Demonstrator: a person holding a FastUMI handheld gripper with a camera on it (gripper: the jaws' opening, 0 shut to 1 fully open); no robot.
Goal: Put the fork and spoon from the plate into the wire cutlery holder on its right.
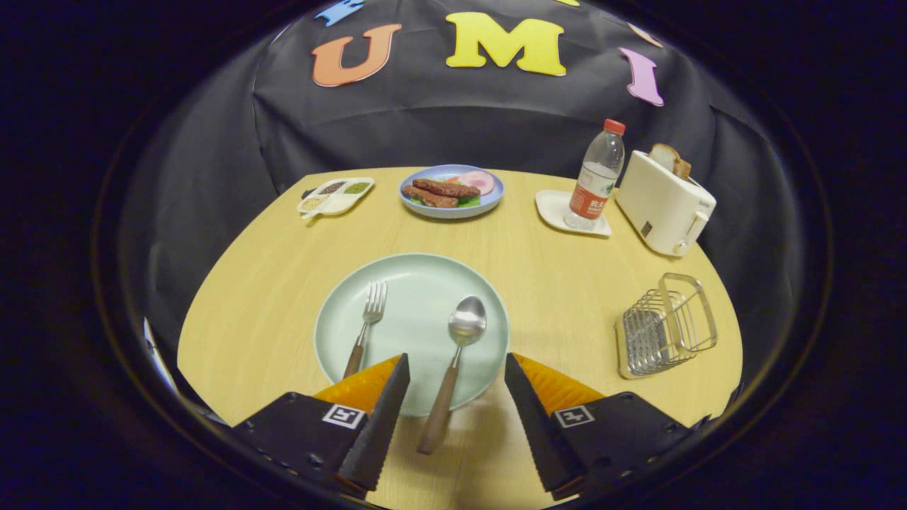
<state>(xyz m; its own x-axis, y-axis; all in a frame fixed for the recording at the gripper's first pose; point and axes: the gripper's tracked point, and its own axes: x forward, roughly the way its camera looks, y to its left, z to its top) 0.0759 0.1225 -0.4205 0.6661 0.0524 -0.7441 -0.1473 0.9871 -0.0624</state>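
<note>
- Your hand-held gripper (457,365) is spread wide and holds nothing; its two dark fingers (379,418) reach over the near rim of the plate (418,283).
- The spoon (457,354) lies on the right half of the plate, bowl pointing away from you. Its wooden handle runs back over the plate's near rim and ends between your fingers, touching neither.
- The fork (365,326) lies on the left half of the plate, tines away from you, well apart from the spoon. The end of its handle disappears behind your left finger.
- The wire cutlery holder (666,326) stands to the right of the plate, near the right edge of the surface (567,283), with its taller open frame on the far side.
- Between the plate and the holder you have a bare stretch of wood.
- Beyond the holder a white toaster (662,202) with bread in it sits close to the right edge, and a water bottle (595,177) stands on a small white dish (560,205) just beside it.
- At the far edge sit a blue plate of food (452,191) and a divided snack tray (334,195), both well beyond the plate in front of you.
</note>
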